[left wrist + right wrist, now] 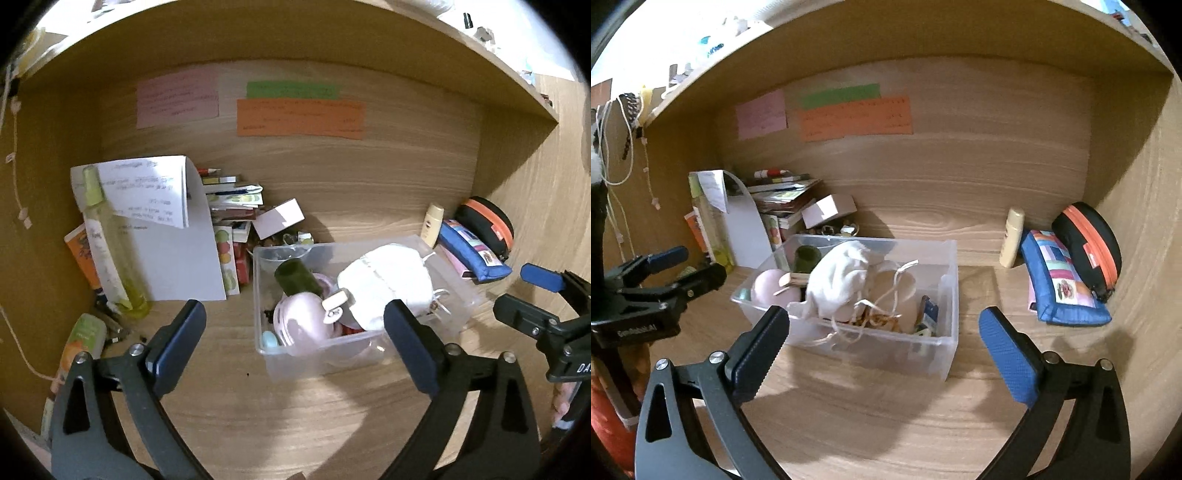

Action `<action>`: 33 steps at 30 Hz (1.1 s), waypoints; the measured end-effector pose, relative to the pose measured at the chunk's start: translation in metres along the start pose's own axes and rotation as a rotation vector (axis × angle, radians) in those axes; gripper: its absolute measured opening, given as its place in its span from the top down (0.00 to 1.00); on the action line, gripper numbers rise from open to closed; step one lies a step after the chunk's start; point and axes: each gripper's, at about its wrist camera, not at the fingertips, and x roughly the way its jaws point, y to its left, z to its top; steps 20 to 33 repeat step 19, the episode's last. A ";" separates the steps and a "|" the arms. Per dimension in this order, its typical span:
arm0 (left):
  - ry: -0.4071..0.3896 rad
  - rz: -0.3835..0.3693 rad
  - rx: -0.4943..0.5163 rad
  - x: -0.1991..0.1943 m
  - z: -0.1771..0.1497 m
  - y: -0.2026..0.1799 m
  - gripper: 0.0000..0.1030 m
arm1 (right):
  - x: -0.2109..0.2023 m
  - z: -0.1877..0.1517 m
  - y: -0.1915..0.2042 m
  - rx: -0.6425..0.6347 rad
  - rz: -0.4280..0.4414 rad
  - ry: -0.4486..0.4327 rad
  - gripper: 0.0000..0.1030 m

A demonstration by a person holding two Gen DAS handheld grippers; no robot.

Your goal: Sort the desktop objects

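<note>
My left tongs (295,325) and right tongs (882,332) gaped wide, gripping nothing, before the clear plastic bin (945,295) on the desk (886,424); a white face mask (838,280) lay inside. The sticky notes' (855,116) writing was unreadable.

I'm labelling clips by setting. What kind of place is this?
Probably a home study desk set in a wooden alcove: sticky notes on the back panel, stacked books, a pencil case.

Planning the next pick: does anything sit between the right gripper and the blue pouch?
Nothing visible: bare desk lies between the open right gripper and the blue pouch. The clear bin sits off to the left.
</note>
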 end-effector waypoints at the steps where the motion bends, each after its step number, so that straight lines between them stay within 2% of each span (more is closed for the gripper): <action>1: -0.007 -0.001 -0.004 -0.004 -0.002 -0.001 0.05 | -0.003 -0.001 0.002 0.005 0.002 -0.006 0.01; 8: -0.022 -0.035 0.003 -0.018 -0.010 -0.009 0.05 | -0.022 -0.005 0.013 0.043 0.031 -0.063 0.00; 15: -0.038 -0.087 0.015 -0.025 -0.016 -0.017 0.05 | -0.028 -0.008 0.017 0.031 0.022 -0.058 0.00; 33: -0.036 -0.087 0.019 -0.025 -0.017 -0.020 0.05 | -0.028 -0.011 0.014 0.041 0.024 -0.050 0.00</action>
